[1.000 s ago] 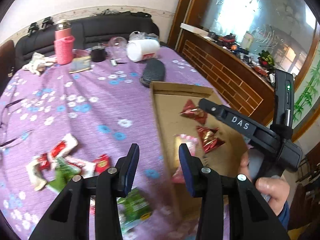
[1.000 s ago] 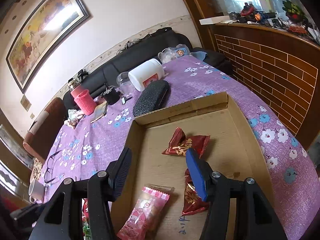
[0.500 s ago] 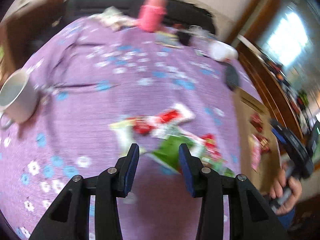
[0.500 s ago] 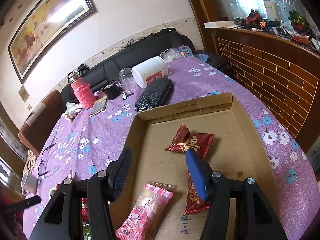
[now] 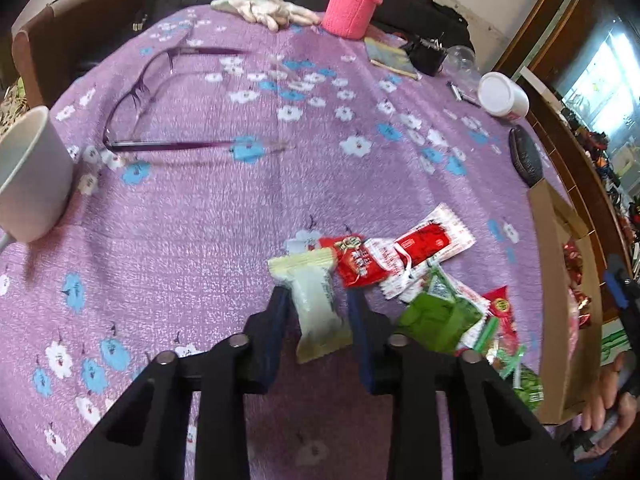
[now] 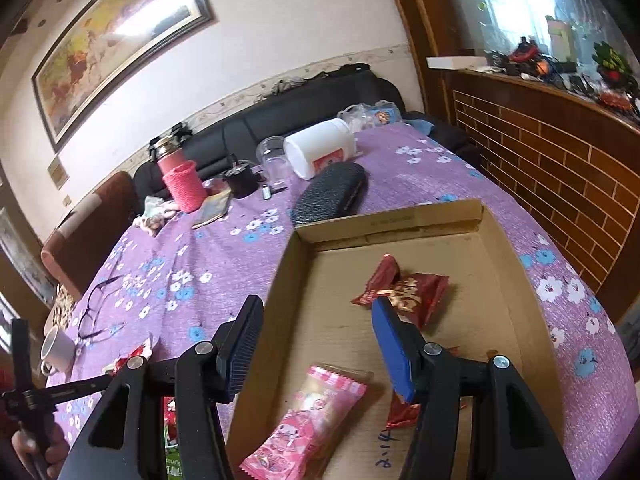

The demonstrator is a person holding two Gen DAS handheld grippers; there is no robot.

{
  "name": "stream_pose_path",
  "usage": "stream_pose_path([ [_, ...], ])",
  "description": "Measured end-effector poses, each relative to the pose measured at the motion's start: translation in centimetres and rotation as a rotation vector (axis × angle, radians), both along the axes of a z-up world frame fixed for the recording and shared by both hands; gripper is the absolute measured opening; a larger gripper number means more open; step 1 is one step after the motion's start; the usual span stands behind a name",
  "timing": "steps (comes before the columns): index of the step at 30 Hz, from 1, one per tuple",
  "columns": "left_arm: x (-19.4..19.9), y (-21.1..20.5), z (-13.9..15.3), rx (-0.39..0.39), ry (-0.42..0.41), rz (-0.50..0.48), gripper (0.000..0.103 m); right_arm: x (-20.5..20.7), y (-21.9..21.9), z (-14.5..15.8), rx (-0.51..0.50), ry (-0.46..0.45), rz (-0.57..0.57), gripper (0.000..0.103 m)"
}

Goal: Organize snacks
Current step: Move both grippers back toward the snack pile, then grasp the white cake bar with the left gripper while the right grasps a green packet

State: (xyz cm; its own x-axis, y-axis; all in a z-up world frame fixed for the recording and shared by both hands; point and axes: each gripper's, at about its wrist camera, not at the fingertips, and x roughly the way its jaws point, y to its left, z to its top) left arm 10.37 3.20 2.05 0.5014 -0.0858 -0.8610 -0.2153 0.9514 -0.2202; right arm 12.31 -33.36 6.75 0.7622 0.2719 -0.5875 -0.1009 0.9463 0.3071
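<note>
A pile of snack packets lies on the purple flowered cloth: a pale green packet (image 5: 318, 304), a small red packet (image 5: 356, 260), a long red and white packet (image 5: 424, 246) and green packets (image 5: 440, 316). My left gripper (image 5: 318, 312) is open, its fingers on either side of the pale green packet. My right gripper (image 6: 316, 344) is open and empty above the cardboard box (image 6: 448, 216), which holds a pink packet (image 6: 308, 424) and dark red packets (image 6: 408, 292). The box edge also shows in the left wrist view (image 5: 548, 248).
A white mug (image 5: 28, 176) and purple glasses (image 5: 140, 92) lie left. At the far side stand a pink sleeved bottle (image 5: 354, 4), a white jar on its side (image 6: 320, 152), a black glasses case (image 6: 330, 192) and a clear cup (image 6: 272, 156).
My left gripper swung from the box to the snack pile on the left and came down around the pale green packet. My right gripper stayed over the box, open.
</note>
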Motion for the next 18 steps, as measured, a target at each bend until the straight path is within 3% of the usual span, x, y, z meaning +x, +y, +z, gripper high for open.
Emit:
stream_pose_path([
  [2, 0.1, 0.1, -0.1, 0.029, -0.006, 0.001, 0.021, -0.1, 0.8, -0.1, 0.014, 0.008, 0.046, 0.06],
  [5, 0.0, 0.5, -0.2, 0.012, -0.014, -0.002, 0.02, -0.5, 3.2, -0.3, 0.053, 0.03, 0.185, 0.06],
  [8, -0.1, 0.6, -0.2, 0.015, -0.015, -0.003, 0.02, -1.3, 7.4, -0.9, 0.06, 0.131, 0.414, 0.06],
  [10, -0.1, 0.4, -0.2, 0.024, -0.015, -0.006, 0.02, -2.2, 9.7, -1.6, 0.03, 0.204, 0.507, 0.06],
  [13, -0.1, 0.3, -0.1, 0.035, -0.014, -0.005, 0.02, -3.5, 12.0, -2.2, -0.097, 0.235, 0.557, 0.06],
  [18, 0.0, 0.1, -0.2, 0.045, -0.017, -0.001, 0.02, -4.3, 13.2, -3.9, -0.262, 0.27, 0.538, 0.056],
])
